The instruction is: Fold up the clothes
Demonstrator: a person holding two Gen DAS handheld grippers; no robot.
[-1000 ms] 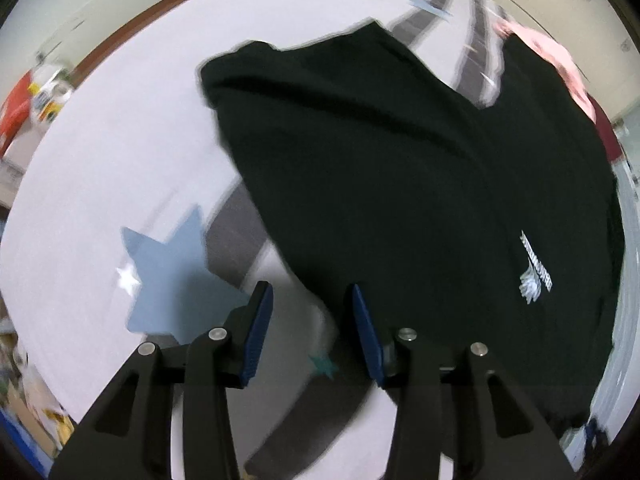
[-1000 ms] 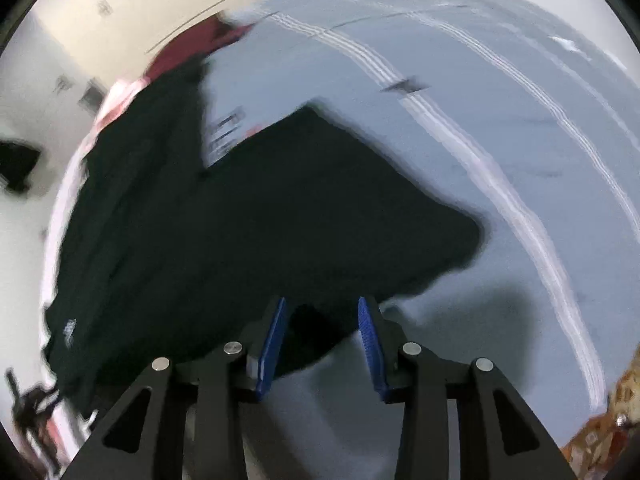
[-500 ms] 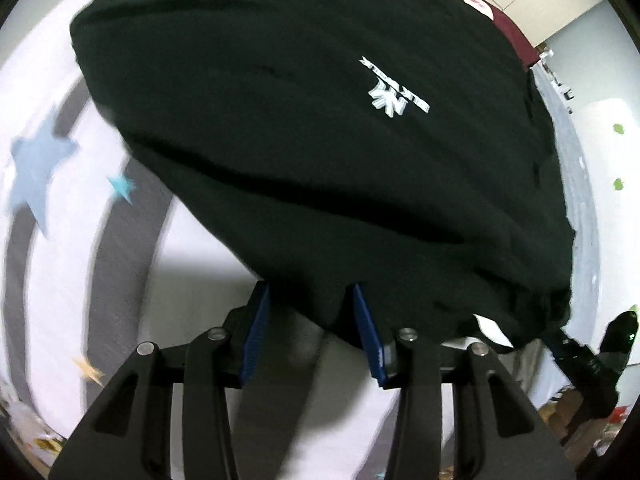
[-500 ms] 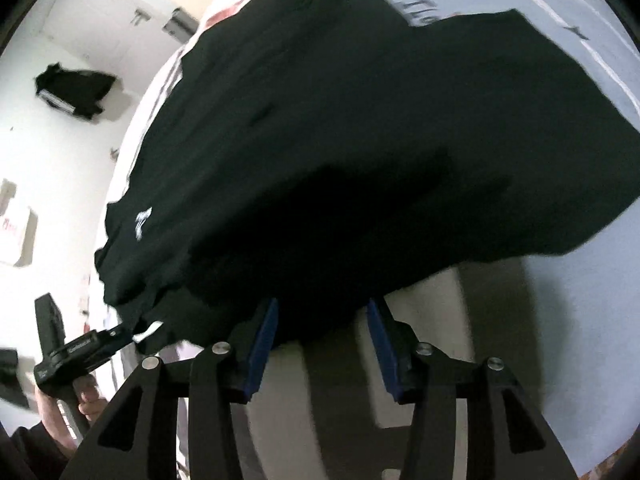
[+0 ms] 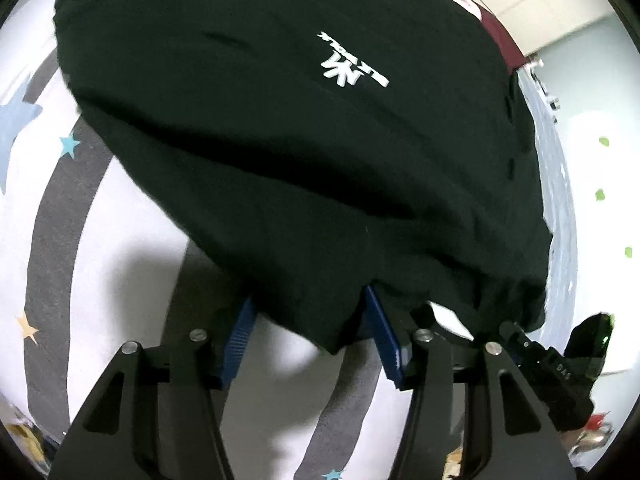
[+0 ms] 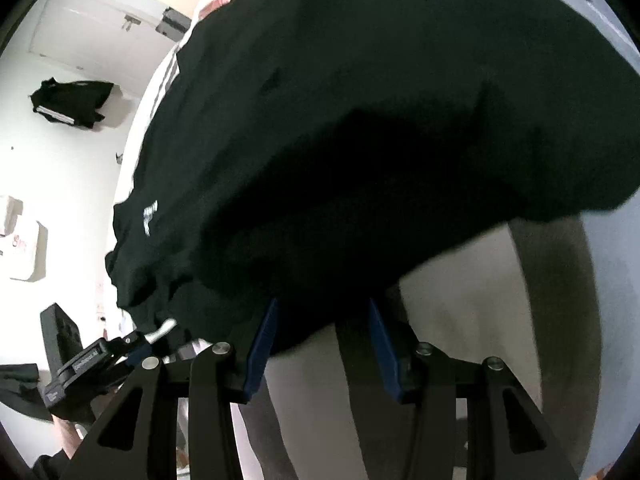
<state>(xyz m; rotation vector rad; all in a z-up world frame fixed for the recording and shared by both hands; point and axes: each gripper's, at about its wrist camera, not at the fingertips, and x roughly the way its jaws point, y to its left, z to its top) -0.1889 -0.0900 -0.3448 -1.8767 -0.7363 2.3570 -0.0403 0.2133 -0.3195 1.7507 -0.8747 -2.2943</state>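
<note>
A black T-shirt (image 5: 300, 140) with a small white logo (image 5: 352, 66) lies spread on a bed. It also fills the right wrist view (image 6: 360, 140). My left gripper (image 5: 308, 320) is open, with the near edge of the shirt lying between its blue pads (image 5: 240, 336). My right gripper (image 6: 322, 328) is open too, with the shirt's near edge between its pads (image 6: 262, 344). Each gripper shows at the edge of the other's view: the right one in the left wrist view (image 5: 560, 360), the left one in the right wrist view (image 6: 92, 364).
The bed sheet (image 5: 100, 220) is white with grey stripes and coloured stars. Pink and maroon fabric (image 5: 500, 36) lies beyond the shirt. A black bag (image 6: 72, 100) hangs on the white wall. A grey-blue sheet area (image 6: 616, 300) lies right of the shirt.
Both grippers have swung round to the shirt's near edge and moved in, so the edge now sits between their open fingers. Earlier they were beside the shirt.
</note>
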